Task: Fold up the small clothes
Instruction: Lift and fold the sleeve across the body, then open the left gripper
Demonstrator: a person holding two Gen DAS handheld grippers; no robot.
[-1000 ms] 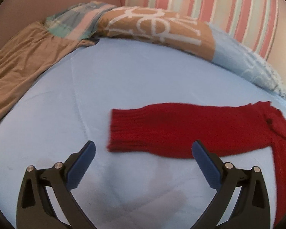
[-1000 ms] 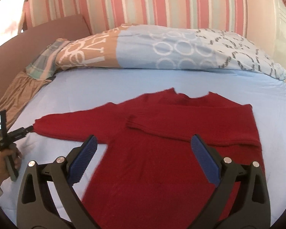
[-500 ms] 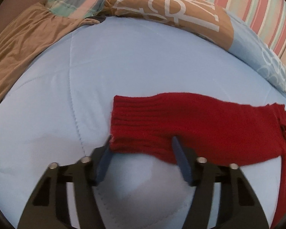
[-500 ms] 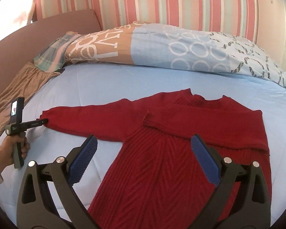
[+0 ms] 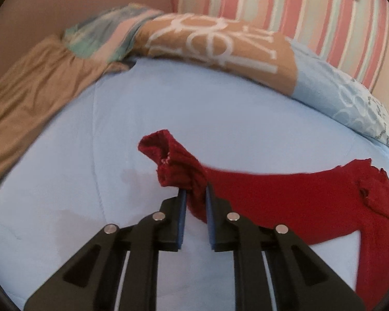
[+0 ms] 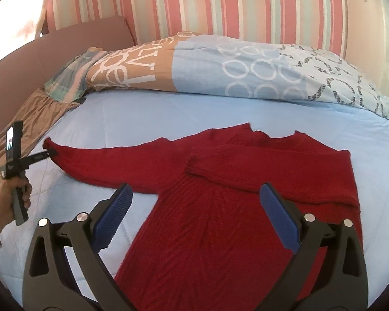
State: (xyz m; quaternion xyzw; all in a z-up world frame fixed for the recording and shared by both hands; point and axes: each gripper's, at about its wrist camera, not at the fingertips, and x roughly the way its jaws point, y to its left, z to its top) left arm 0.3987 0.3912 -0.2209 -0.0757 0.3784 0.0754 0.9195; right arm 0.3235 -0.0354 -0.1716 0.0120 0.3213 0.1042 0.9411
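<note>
We see a red knitted sweater (image 6: 220, 207) lying flat on the light blue bed (image 6: 147, 114), its body running toward the near edge and its neckline toward the pillows. One sleeve is folded across the chest; the other sleeve (image 5: 285, 194) stretches out toward the left edge of the bed. Our left gripper (image 5: 195, 199) has its fingers (image 5: 182, 207) drawn narrow and pinched on the ribbed cuff (image 5: 173, 160) of that outstretched sleeve, and the cuff bunches up above the blue pads, raised off the sheet. In the right wrist view the left hand (image 6: 10, 202) grips the tool's handle at the bed's left edge, the tip meeting the sleeve end. Our right gripper (image 6: 194, 207) hovers over the sweater's body with its fingers (image 6: 114, 215) spread wide and nothing between them. A patterned duvet (image 6: 246, 72) lies bunched along the far edge, and a brown cloth (image 5: 31, 98) drapes at the far left corner.
</note>
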